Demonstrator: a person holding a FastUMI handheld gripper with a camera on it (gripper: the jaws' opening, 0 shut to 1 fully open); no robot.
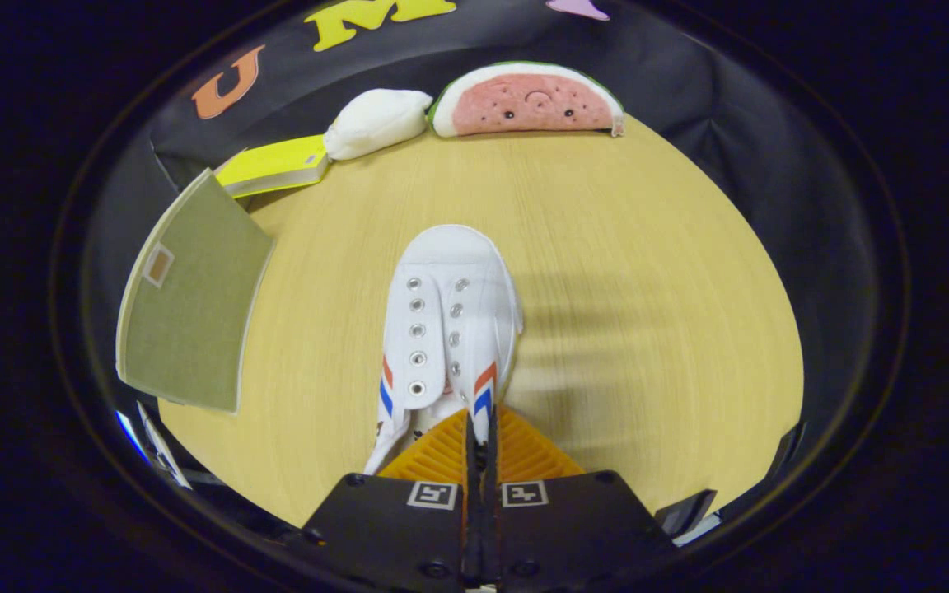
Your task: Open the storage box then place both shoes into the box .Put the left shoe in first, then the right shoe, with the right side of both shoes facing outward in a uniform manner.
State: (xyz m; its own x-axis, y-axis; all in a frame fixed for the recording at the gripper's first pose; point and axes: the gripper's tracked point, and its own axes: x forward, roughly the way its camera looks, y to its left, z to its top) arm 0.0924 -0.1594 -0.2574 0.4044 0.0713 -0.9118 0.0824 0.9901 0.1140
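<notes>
A white canvas shoe point(446, 329) with red and blue stripes on its sides hangs over the wooden table point(647, 329), toe pointing away from me. My gripper point(481, 436) is shut on the shoe, its fingers pinching the right side of the collar near the heel. The shoe's heel is hidden behind the fingers. The storage box's olive-green lid point(190, 317) stands open, off to the left of the shoe; the box's inside is out of sight.
At the table's far edge lie a watermelon-slice plush point(528, 103), a white soft toy point(376, 122) and a yellow book point(273, 165). Bare tabletop spreads to the right of the shoe.
</notes>
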